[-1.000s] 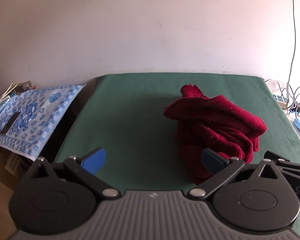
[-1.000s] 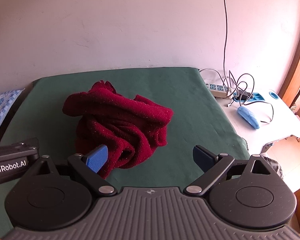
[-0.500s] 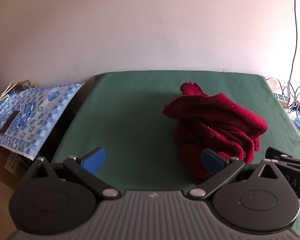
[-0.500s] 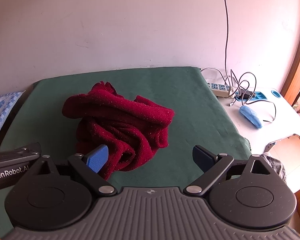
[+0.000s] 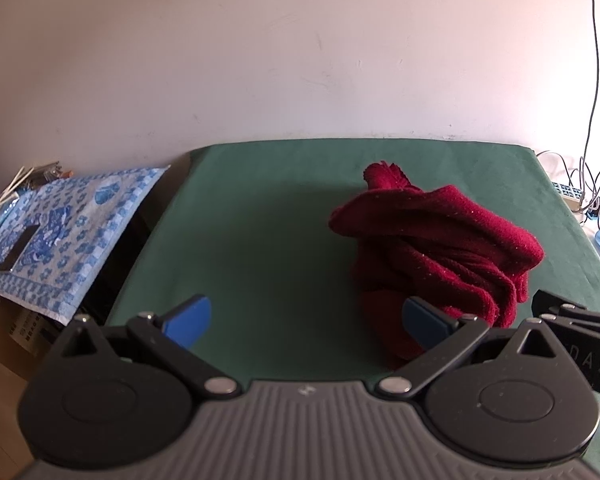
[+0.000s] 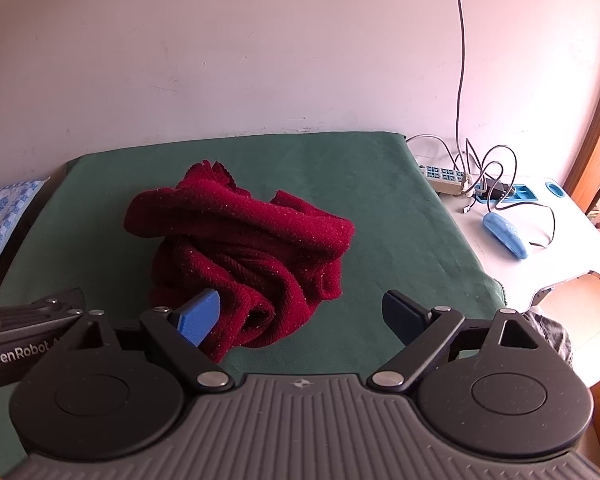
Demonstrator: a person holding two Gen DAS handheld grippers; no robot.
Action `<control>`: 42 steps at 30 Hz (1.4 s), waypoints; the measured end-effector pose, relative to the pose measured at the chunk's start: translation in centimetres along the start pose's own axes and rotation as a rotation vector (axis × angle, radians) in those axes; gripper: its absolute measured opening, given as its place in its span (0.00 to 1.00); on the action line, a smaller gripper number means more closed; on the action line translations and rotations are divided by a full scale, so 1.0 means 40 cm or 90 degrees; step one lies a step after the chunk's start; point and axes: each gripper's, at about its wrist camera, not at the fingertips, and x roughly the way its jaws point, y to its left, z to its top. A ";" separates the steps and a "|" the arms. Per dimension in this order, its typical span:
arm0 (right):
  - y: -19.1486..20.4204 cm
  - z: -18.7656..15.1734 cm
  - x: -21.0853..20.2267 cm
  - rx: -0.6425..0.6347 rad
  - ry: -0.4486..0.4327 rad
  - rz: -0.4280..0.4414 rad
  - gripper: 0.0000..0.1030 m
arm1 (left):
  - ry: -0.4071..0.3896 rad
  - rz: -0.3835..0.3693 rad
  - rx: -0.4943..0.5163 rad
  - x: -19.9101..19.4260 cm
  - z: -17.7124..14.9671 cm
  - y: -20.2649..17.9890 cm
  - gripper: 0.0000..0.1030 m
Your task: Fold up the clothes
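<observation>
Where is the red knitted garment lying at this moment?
The red knitted garment lies crumpled on the green table cover, right of centre in the left wrist view and left of centre in the right wrist view, just beyond both open grippers.

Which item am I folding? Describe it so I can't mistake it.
Find the green-covered table against the pale wall. On it lies a crumpled dark red knitted garment, heaped, not flat. It is the only thing on the green cover; the blue patterned cloth lies off to the left.
</observation>
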 end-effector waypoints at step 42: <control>0.010 -0.001 0.031 0.004 0.010 0.000 0.87 | 0.006 -0.009 0.001 0.028 0.000 0.000 0.99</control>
